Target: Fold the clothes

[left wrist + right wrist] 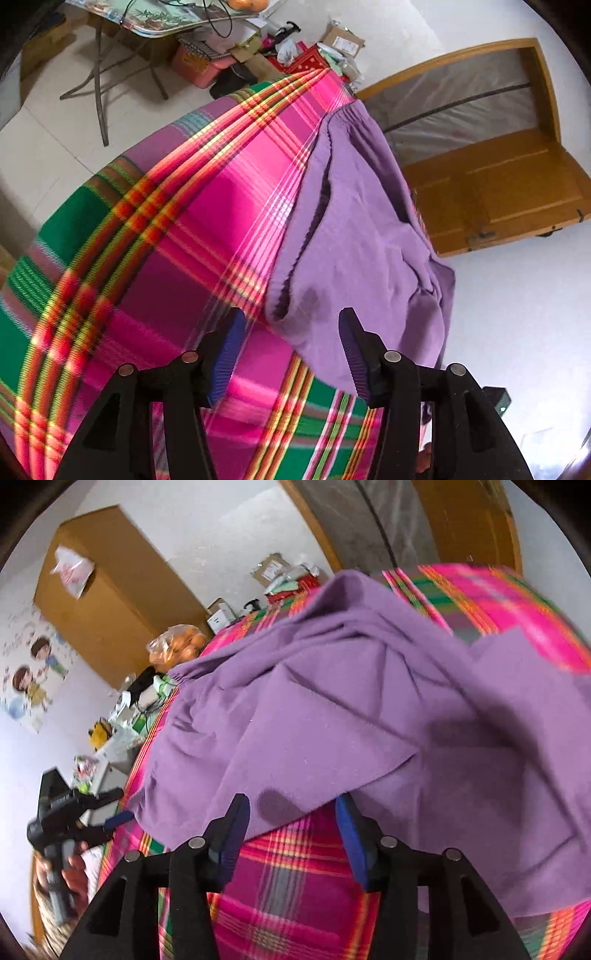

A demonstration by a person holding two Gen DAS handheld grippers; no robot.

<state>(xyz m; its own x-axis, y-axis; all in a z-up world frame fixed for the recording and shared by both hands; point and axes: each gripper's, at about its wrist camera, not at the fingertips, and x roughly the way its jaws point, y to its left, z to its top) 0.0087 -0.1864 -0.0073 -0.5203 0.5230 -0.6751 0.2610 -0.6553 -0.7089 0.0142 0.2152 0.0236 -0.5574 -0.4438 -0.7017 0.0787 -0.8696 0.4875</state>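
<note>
A purple garment (362, 240) with an elastic waistband lies crumpled on a bright pink, green and orange plaid cloth (184, 221). In the left wrist view my left gripper (292, 317) is open, its fingers astride the garment's near corner with the pads clear of the fabric. The right wrist view shows the same purple garment (332, 709) in loose folds over the plaid cloth (288, 878). My right gripper (291, 805) is open at its near hem, pads not pressing. The left gripper (118, 806) appears at the garment's left edge, held by a hand (70, 871).
A folding table (155, 22) and a pink box (195, 66) with clutter stand on the floor beyond the cloth. A wooden door (498, 184) is at the right. A wooden cupboard (103, 602) and a bag of oranges (177, 646) stand beside the cloth.
</note>
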